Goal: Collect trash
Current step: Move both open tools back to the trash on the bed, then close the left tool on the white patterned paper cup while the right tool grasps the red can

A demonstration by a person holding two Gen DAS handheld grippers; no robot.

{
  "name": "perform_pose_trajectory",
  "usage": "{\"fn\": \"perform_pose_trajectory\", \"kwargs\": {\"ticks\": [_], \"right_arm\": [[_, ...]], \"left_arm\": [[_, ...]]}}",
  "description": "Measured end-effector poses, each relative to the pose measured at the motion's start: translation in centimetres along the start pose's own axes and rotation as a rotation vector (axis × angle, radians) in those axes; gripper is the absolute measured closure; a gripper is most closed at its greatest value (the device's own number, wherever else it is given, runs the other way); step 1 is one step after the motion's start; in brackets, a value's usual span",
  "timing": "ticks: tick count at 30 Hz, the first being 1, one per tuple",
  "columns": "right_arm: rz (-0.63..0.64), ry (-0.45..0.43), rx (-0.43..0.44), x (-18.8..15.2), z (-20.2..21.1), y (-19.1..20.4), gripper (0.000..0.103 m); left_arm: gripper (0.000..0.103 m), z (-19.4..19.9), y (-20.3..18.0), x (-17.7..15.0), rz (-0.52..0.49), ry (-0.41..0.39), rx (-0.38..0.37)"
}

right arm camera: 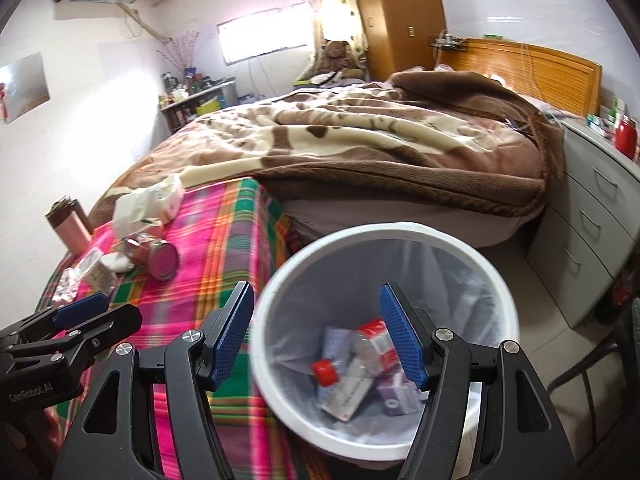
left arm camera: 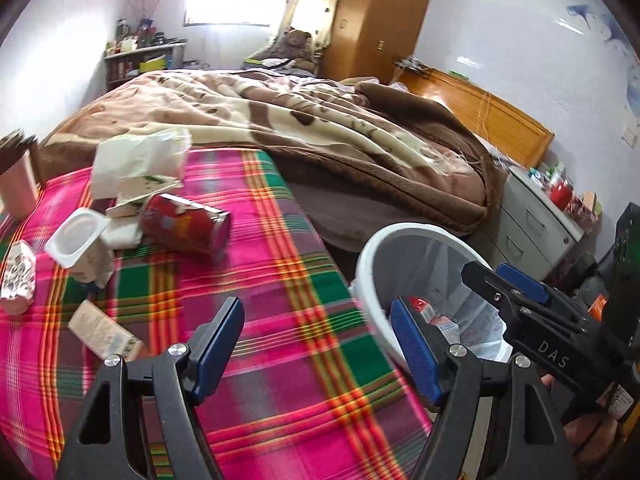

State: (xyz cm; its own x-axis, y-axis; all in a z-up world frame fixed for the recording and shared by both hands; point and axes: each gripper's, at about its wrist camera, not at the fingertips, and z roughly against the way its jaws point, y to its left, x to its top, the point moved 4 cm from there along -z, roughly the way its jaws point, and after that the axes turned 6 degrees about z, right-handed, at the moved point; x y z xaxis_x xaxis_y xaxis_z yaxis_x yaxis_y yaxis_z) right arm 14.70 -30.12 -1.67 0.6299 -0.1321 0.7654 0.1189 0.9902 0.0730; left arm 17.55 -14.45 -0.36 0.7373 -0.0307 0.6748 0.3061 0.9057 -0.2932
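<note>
From the left wrist camera, the left gripper (left arm camera: 316, 348) stands released over the plaid cloth (left arm camera: 280, 280), nothing between its blue pads. At ten o'clock of it lies the trash: a red can (left arm camera: 186, 226) on its side, a white cup (left arm camera: 76, 238) tipped beside it, crumpled white wrappers (left arm camera: 136, 164) behind, and a tan carton (left arm camera: 104, 334) nearer. The white bin (left arm camera: 374, 264) sits at two o'clock, off the cloth's edge, with the right gripper (left arm camera: 504, 284) at three o'clock.

From the right wrist camera, the right gripper (right arm camera: 316, 336) is also released and empty, above the white bin (right arm camera: 280, 280), whose liner holds boxes (right arm camera: 360, 384) and a red-capped bottle (right arm camera: 326, 372). The red can (right arm camera: 154, 258) and white wrappers (right arm camera: 148, 202) lie at ten o'clock; the left gripper (right arm camera: 96, 312) shows at nine o'clock.
</note>
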Motion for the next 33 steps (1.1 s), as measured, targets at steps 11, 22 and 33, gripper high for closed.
{"fn": "perform_pose_trajectory", "kwargs": {"ticks": [11,22,33], "right_arm": [[0.067,0.002,0.081,0.5,-1.4,5.0,0.036],[0.178,0.014,0.139,1.6,-3.6,9.9,0.035],[0.277,0.04,0.185,3.0,-6.5,13.8,0.035]], "left_arm": [[0.026,2.2,6.6,0.2,0.094,-0.054,0.077],[0.025,3.7,13.9,0.5,0.194,-0.085,0.187],[0.025,4.4,20.5,1.1,0.255,-0.089,0.27]]}}
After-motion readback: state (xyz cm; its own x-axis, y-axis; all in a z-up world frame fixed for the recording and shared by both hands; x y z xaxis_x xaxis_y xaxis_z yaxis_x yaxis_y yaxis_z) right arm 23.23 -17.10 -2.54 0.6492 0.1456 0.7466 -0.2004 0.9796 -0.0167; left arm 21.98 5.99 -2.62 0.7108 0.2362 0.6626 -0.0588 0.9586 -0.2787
